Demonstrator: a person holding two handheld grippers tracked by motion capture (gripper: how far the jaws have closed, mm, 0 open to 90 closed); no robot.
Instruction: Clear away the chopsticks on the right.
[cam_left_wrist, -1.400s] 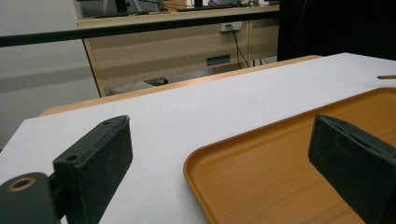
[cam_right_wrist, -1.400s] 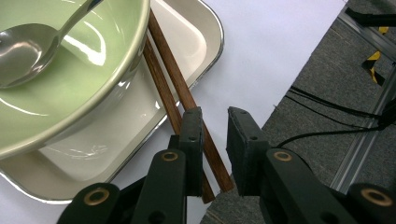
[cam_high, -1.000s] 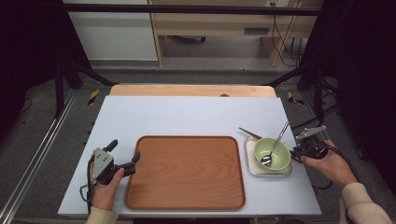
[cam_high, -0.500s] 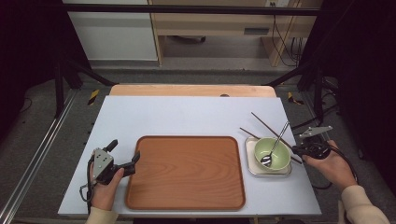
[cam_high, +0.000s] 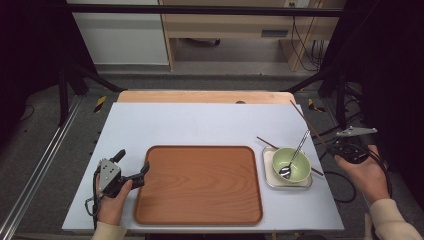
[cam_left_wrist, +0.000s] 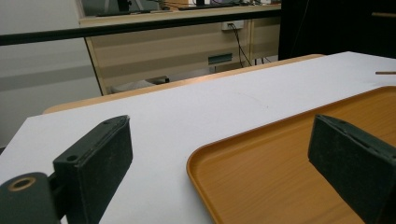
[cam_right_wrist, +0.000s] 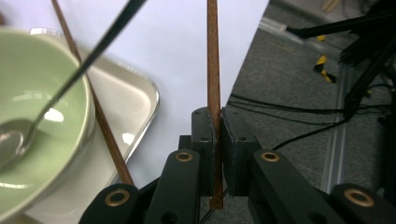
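My right gripper (cam_high: 331, 146) is shut on a brown chopstick (cam_high: 306, 120); its jaws have just been closing on it. The stick stands between the pads (cam_right_wrist: 213, 70) and slants up and away over the table's right edge. A second chopstick (cam_high: 267, 143) lies under the far side of a green bowl (cam_high: 291, 164), beside the held one (cam_right_wrist: 100, 116). A metal spoon (cam_high: 299, 144) leans in the bowl, which sits on a small white dish (cam_high: 270, 179). My left gripper (cam_high: 134, 161) is open, with the left corner of a wooden tray (cam_left_wrist: 289, 177) between its jaws.
The wooden tray (cam_high: 200, 185) lies at the front middle of the white tabletop (cam_high: 200, 125). A wooden strip runs along the table's far edge. Cables and dark stands lie on the floor to the right, beyond the table edge.
The right hand has risen and taken one chopstick up from beside the dish; the stick now points up and away. The left hand has stayed still.
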